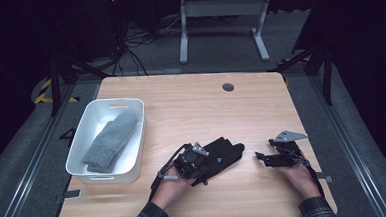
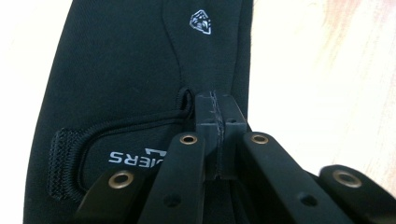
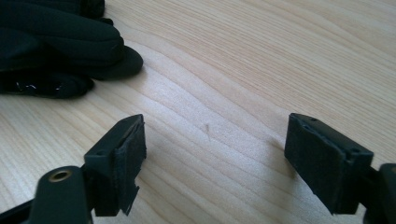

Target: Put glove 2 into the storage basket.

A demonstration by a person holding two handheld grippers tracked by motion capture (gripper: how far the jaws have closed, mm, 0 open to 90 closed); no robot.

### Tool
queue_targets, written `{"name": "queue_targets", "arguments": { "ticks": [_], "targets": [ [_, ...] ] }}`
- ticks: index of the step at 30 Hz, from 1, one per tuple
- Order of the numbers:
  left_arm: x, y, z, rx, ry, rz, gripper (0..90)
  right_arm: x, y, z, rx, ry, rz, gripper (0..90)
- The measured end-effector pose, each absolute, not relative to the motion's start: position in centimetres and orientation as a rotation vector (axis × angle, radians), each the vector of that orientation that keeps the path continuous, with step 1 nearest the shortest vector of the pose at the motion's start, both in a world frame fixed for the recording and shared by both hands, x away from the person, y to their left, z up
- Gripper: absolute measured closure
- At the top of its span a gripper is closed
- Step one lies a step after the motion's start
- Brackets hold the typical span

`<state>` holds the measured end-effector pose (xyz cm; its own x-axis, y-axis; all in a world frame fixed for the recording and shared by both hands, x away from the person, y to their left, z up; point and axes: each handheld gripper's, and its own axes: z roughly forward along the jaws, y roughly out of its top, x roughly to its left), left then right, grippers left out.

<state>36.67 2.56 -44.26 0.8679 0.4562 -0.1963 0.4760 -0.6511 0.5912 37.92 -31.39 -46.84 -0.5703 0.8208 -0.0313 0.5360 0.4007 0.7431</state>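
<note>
Wooden table [image 1: 191, 103]; black logo-printed glove [image 1: 222, 156] lies flat.

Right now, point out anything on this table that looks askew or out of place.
Little stands out. The black glove lies askew on the table, pinched in the left gripper, while the grey mitten sits in the white bin.

Black glove [image 2: 121, 70] with a white emblem and white lettering, lying on pale, wood-grained worktop [image 1: 191, 108]. White bin [image 1: 137, 141] holding a grey knitted mitten [image 1: 110, 140]. Black left tongs [image 2: 218, 116], black right tongs [image 3: 215, 154], brass-coloured rivets. Plaid sleeves.
</note>
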Motion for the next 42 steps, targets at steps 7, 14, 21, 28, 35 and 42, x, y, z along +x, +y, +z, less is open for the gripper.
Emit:
{"name": "queue_targets", "arguments": {
  "ticks": [7, 14, 21, 28, 35, 42],
  "targets": [
    [37.2, 2.5, -42.7, 2.394, 0.586, -0.014, 66.9, 38.0, -31.4, -46.9, 1.177, 2.266, 0.979, 18.0],
    [38.7, 1.7, -41.3, 2.414, 0.534, 0.052, 42.0, 38.0, -31.4, -46.9, 1.177, 2.266, 0.980, 17.8],
    [40.2, 0.4, -42.0, 2.443, 0.512, 0.112, 16.2, 38.0, -31.4, -46.9, 1.177, 2.266, 0.979, 17.7],
    [41.0, -0.3, -43.3, 2.488, 0.515, 0.123, 13.2, 38.0, -31.4, -46.9, 1.180, 2.265, 0.979, 17.5],
    [41.4, -0.6, -44.7, 2.536, 0.518, 0.092, 14.5, 38.0, -31.4, -46.9, 1.179, 2.266, 0.979, 17.5],
    [41.7, -0.3, -45.1, 2.527, 0.531, 0.041, 15.5, 38.0, -31.4, -46.9, 1.178, 2.266, 0.980, 17.5]
  ]
}}
